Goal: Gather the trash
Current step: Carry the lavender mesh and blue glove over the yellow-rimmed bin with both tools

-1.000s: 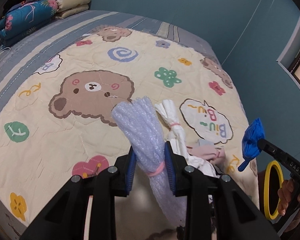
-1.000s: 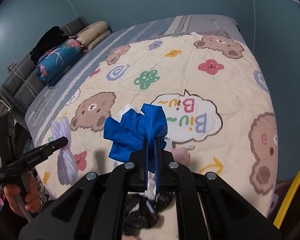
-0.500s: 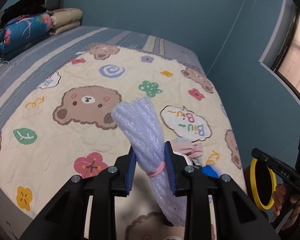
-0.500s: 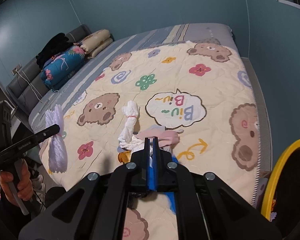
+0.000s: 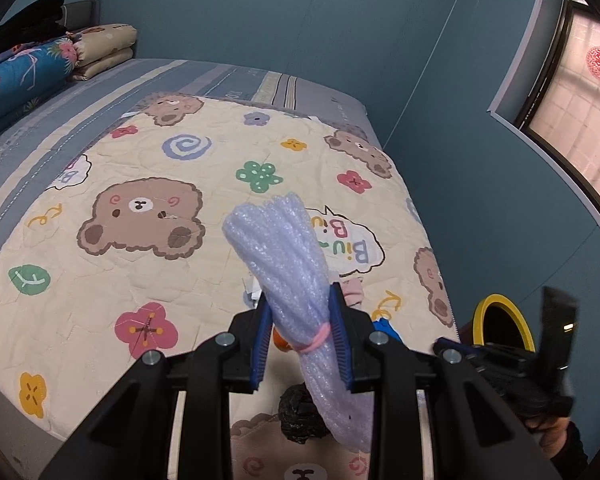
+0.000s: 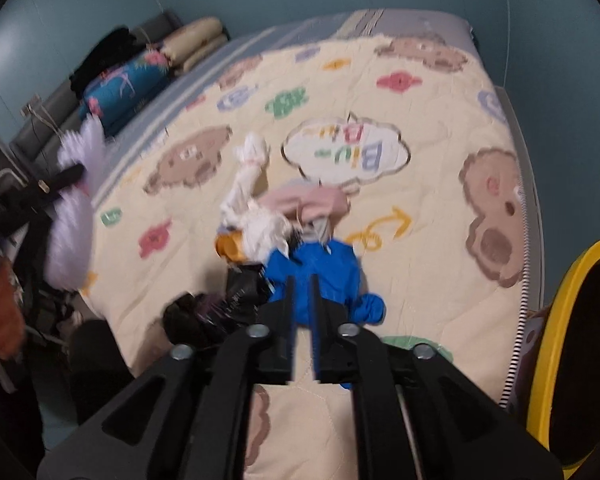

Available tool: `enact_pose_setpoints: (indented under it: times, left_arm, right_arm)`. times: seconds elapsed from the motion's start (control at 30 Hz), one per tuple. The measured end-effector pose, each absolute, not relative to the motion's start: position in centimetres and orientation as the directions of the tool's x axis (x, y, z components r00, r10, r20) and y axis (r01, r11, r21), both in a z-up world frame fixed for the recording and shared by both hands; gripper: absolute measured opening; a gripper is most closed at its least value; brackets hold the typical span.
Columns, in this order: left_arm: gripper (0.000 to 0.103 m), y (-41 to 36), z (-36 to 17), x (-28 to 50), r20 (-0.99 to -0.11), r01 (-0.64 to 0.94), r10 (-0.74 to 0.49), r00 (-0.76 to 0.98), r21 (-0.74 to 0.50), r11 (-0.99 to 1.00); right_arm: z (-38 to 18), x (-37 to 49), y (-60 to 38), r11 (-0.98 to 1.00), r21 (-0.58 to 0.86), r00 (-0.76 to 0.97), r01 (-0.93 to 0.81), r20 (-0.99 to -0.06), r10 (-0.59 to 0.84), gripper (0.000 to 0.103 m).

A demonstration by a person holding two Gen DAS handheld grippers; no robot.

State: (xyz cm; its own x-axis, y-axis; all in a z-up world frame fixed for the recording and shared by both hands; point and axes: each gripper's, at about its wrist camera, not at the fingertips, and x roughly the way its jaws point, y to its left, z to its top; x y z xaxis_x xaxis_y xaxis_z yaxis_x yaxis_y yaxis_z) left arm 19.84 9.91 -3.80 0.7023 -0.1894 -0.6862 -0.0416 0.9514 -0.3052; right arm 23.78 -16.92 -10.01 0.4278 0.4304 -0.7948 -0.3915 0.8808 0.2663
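Left gripper (image 5: 302, 334) jaws clamped tight; right gripper (image 6: 302, 300) jaws just opening, nothing between.

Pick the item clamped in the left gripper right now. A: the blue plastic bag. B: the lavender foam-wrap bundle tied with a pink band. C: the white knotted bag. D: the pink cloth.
B: the left gripper has its blue pads pressed on both sides of the lavender foam-wrap bundle, just above its pink band.

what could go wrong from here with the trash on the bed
The blue plastic bag lies on the quilt short of the yellow-rimmed bin; the right gripper, whose jaws have just been opening, has nothing between them, so the bag may get left behind. The left gripper pinches the bubble wrap bundle near its pink band; its long top could tip sideways and slip.
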Motion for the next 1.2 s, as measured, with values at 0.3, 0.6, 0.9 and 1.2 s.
enact_pose_setpoints:
  times: [0.3, 0.6, 0.9, 1.2]
  left_arm:
    - [0.026, 11.4, -4.9, 19.9, -0.694, -0.058, -0.195, 0.693, -0.323, 0.945]
    - [0.026, 12.5, -4.8, 18.9, -0.685, -0.073, -0.147, 0.714, -0.281, 0.957]
    - [0.026, 10.1, -2.4, 17.1, -0.662, -0.007, -0.195, 0.724, -0.29, 0.957]
    - [0.026, 4.0, 0.2, 16.4, -0.623, 0.133, -0.288, 0.727, -0.283, 0.95]
  right_arm:
    - [-16.1, 27.1, -15.0, 0.925, 0.189, 0.379, -0.329, -0.871, 0.313, 0.047]
    - [-17.2, 27.7, -14.1, 0.924, 0.187, 0.361, -0.333, -0.88, 0.308, 0.008]
    - [-10.2, 25.1, -17.7, 0.887, 0.318, 0.423, -0.335, -0.791, 0.443, 0.007]
    - [-3.2, 21.1, -23.2, 0.866, 0.371, 0.534, -0.336, -0.682, 0.5, 0.007]
